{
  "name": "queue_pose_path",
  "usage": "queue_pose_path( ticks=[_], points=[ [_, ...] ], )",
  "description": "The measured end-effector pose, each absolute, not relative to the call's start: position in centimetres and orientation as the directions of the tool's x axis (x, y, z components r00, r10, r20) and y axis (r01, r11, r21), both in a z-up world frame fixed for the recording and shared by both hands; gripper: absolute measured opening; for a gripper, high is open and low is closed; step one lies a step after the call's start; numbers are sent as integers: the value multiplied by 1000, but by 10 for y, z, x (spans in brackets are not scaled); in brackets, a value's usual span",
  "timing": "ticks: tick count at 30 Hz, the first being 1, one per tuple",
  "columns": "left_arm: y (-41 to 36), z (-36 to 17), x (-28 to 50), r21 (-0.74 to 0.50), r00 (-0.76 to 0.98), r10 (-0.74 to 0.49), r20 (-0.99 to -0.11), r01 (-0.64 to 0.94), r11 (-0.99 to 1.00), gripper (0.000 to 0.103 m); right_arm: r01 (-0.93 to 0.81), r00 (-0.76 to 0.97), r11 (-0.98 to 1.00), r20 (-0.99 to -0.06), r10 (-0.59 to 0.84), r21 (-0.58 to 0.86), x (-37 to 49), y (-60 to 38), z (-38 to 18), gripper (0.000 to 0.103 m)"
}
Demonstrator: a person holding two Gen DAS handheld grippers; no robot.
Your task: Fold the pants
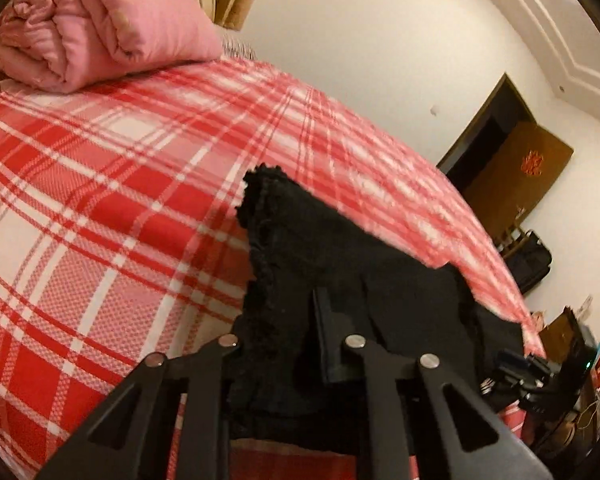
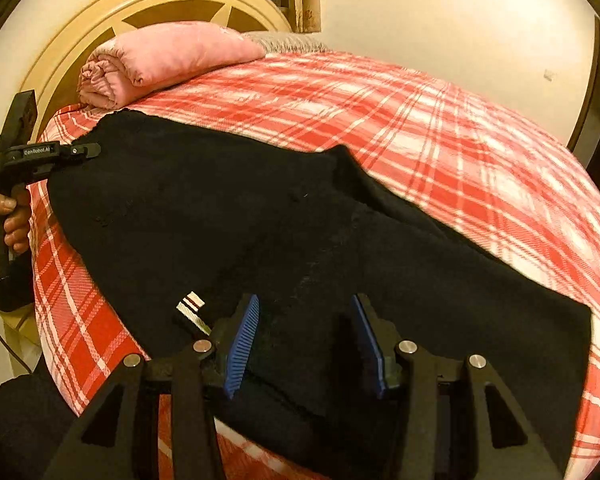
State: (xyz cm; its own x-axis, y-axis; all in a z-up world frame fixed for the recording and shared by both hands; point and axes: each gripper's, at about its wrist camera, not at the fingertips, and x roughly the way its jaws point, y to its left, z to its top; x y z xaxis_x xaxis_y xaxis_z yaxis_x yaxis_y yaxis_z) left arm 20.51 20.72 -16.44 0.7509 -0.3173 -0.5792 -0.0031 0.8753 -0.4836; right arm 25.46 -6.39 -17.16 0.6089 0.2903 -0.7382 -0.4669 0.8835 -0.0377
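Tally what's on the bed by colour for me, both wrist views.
Black: 1, the pants, spread over the near side of the bed
Pink: 1, the rolled quilt by the headboard
Red and white plaid: 1, the bedcover under both
Total: 3

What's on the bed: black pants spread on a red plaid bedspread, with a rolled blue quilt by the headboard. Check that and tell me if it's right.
Not quite. The rolled quilt is pink, not blue, as the right wrist view shows. The rest holds: black pants spread on the red plaid bedspread, with the quilt by the headboard.
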Motion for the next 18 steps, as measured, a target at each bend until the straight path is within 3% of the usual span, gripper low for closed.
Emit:
queue_pose_path(
  ticks=[8, 18],
  points=[
    [181, -110, 201, -487, 796, -357, -489, 91, 869, 11, -388, 689, 921, -676, 262, -38, 241, -106, -145, 50],
    [109, -53, 202, -432, 787, -446, -426, 256, 865, 9, -297, 734, 955, -646, 211, -26, 229, -164, -135, 50]
  ],
)
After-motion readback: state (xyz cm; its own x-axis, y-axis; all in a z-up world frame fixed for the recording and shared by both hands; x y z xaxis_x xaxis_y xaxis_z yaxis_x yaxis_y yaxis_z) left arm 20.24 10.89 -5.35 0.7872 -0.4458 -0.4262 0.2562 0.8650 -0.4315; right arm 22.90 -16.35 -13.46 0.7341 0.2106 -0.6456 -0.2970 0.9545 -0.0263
